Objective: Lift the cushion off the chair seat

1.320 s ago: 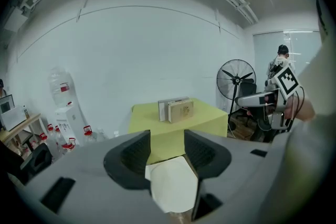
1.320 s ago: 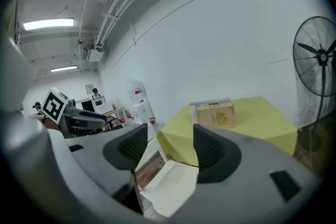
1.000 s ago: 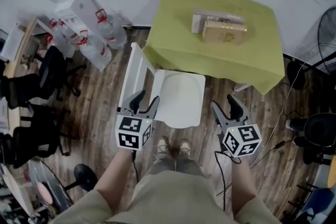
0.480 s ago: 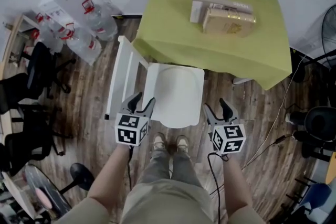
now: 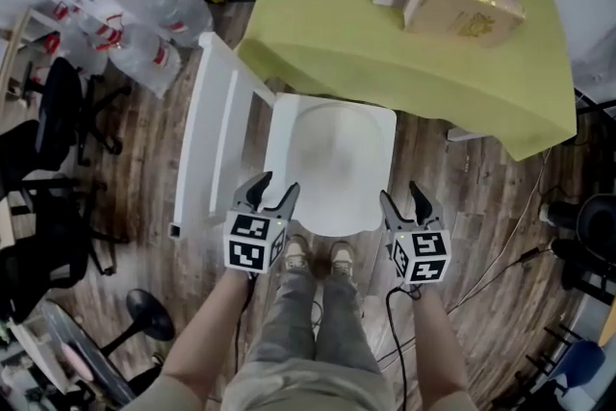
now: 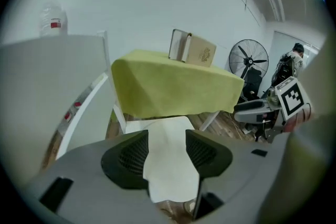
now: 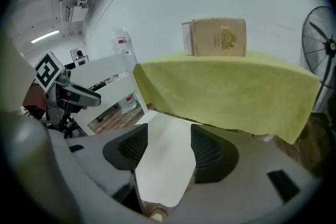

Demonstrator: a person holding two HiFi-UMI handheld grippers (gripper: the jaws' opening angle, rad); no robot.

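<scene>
A white chair stands by the table, its back [image 5: 207, 125] to the left in the head view. On its seat lies a flat white cushion [image 5: 332, 154] with rounded corners. My left gripper [image 5: 275, 188] hovers at the seat's front left corner; its jaws are opening, with nothing between them. My right gripper [image 5: 401, 194] is open and empty just off the front right corner. In the left gripper view the cushion [image 6: 157, 126] shows beyond the gripper's [image 6: 167, 136] gap. The right gripper view shows the cushion [image 7: 163, 165] past that gripper's [image 7: 169, 136] gap.
A table under a yellow-green cloth [image 5: 385, 34] stands right behind the chair, with boxes [image 5: 462, 0] on it. Water bottles [image 5: 144, 43] and black office chairs [image 5: 48, 130] crowd the left. Cables [image 5: 520, 255] run over the wooden floor at the right. The person's feet [image 5: 313, 257] are below the seat's front edge.
Both grippers have come down together toward the front edge of the chair seat, and the chair and table now fill more of the head view.
</scene>
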